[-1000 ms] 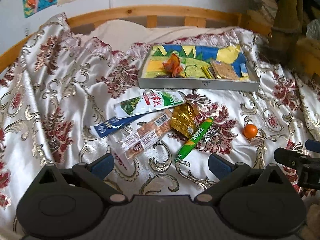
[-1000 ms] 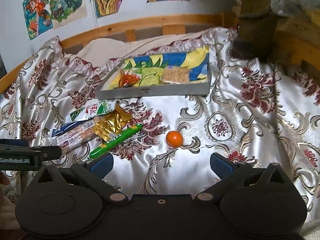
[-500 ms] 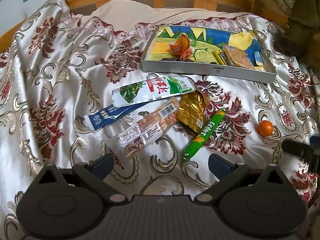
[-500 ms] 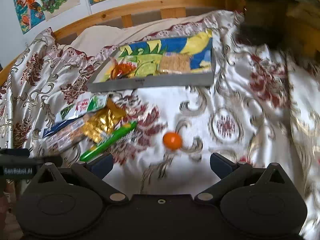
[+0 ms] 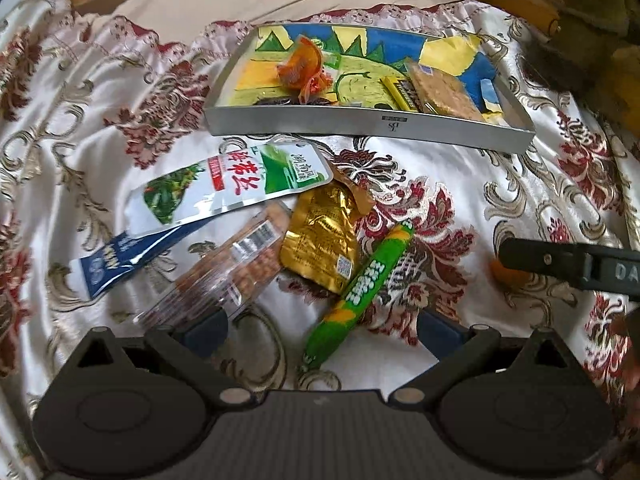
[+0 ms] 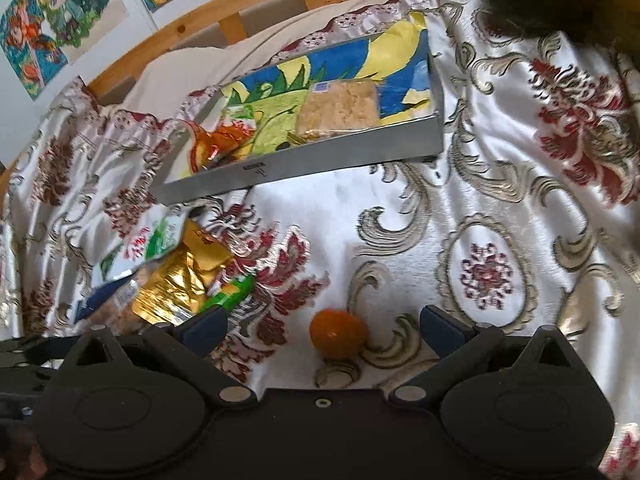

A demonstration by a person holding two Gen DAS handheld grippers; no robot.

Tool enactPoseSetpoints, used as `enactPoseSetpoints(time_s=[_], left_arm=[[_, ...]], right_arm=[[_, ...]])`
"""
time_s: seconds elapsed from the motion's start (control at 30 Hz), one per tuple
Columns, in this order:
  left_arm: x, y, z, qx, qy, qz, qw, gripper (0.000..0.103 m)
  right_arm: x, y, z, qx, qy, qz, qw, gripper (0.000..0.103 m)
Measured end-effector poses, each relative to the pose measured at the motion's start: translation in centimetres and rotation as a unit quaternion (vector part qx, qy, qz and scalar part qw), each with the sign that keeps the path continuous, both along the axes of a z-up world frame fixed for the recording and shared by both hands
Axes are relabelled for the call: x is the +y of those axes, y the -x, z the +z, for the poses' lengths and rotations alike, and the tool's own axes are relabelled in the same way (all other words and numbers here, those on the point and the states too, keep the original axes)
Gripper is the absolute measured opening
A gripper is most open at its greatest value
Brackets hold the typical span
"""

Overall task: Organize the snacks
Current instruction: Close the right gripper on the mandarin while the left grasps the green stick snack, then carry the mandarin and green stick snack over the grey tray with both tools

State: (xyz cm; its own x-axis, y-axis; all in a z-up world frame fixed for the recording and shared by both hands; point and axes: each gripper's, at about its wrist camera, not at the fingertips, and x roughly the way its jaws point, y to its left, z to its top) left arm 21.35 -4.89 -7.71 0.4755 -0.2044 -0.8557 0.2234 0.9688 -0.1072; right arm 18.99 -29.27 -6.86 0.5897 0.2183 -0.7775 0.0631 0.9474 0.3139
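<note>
Soft, even daylight fills both views, and the satin bedspread (image 5: 460,168) gleams white with mild glare. Fisheye distortion bends the edges and the corners go dark. Motion blur softens the right wrist view, especially the orange ball (image 6: 338,334) near its bottom.

Both grippers descended toward the bedspread. The left gripper (image 5: 320,326) closed in on the snack pile, with jaws wide apart, bringing the green stick packet (image 5: 358,294) between its fingers. The right gripper (image 6: 323,326) advanced with jaws spread until the small orange ball (image 6: 338,334) lay between its fingertips.
</note>
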Motion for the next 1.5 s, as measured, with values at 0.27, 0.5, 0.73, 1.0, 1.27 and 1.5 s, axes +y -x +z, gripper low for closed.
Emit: enactPoseSetpoints(time_s=[0.27, 0.5, 0.73, 1.0, 1.27, 1.5], left_arm=[[-0.1, -0.5, -0.8, 0.006, 0.066, -0.017, 0.9977, 0.092], [-1.5, -0.1, -1.4, -0.011, 0.036, -0.063, 0.9973, 0.059], [-1.3, -1.0, -2.5, -0.002, 0.026, -0.060, 0.9978, 0.032], [-1.0, 0.0, -1.9, 0.035, 0.086, -0.053, 0.9943, 0.018], [0.5, 1.5, -1.7, 0.074, 0.179, -0.017, 0.9809, 0.017], [1.9, 1.4, -0.6, 0.053, 0.268, -0.006, 0.9620, 0.018]], right_arm=[[0.3, 0.4, -1.3, 0.010, 0.003, -0.026, 1.000, 0.073], [1.8, 0.5, -1.6, -0.004, 0.032, 0.008, 0.999, 0.056], [2.6, 0.2, -2.1, -0.005, 0.081, 0.022, 0.996, 0.039], [2.6, 0.8, -1.4, -0.026, 0.086, 0.025, 0.996, 0.034], [3.0, 2.3, 0.5, -0.073, 0.100, 0.030, 0.992, 0.034], [3.6, 3.6, 2.3, -0.124, 0.132, 0.035, 0.983, 0.034]])
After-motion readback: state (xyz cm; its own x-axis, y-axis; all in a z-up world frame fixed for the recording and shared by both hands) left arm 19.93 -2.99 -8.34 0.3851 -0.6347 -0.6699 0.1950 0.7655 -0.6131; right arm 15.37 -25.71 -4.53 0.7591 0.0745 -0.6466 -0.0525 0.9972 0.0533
